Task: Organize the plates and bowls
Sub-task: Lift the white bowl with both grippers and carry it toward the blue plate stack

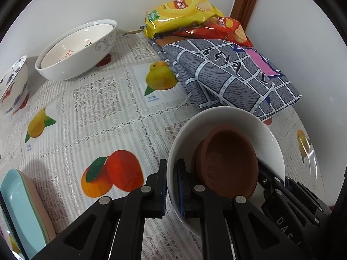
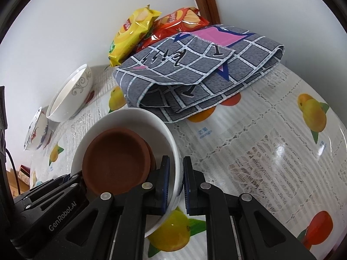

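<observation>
A white bowl (image 1: 256, 130) holds a tilted brown clay dish (image 1: 229, 162). My left gripper (image 1: 171, 186) is shut on the bowl's left rim. My right gripper (image 2: 176, 184) is shut on the opposite rim of the same white bowl (image 2: 138, 119), with the brown dish (image 2: 117, 160) inside. The bowl hangs just above the fruit-print tablecloth (image 1: 104, 112). A large white bowl (image 1: 78, 52) with another bowl nested in it sits far left by the wall. A blue-and-red patterned bowl (image 1: 13, 84) stands at the left edge. Stacked pastel plates (image 1: 23, 212) lie at lower left.
A folded grey checked cloth (image 1: 234, 75) lies just behind the held bowl. A yellow chip bag (image 1: 180, 15) and a red chip bag (image 1: 221, 30) lean in the corner against the white wall. A wooden door frame (image 1: 245, 0) stands behind them.
</observation>
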A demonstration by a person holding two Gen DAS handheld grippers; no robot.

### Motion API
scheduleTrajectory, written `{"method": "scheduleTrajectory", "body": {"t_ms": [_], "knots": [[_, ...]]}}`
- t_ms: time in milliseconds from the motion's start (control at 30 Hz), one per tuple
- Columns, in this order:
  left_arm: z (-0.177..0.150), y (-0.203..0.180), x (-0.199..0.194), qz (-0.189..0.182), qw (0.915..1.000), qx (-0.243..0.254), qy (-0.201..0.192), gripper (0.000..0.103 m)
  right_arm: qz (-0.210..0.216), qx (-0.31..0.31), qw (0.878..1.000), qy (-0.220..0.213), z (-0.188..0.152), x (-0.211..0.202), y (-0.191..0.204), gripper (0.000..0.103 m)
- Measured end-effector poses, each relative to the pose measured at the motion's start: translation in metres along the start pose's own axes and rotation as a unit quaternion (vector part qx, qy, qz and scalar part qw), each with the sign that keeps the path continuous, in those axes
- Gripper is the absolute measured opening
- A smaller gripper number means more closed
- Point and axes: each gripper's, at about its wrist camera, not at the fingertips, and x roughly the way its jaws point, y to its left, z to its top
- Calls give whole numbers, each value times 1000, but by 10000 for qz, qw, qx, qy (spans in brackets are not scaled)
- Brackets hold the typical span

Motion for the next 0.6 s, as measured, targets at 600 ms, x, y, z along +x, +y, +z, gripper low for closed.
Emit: {"method": "scheduleTrajectory", "body": {"t_ms": [600], "knots": [[-4, 33, -29, 23, 9996, -194, -211, 9, 203, -72, 9997, -83, -4, -14, 31, 12]]}}
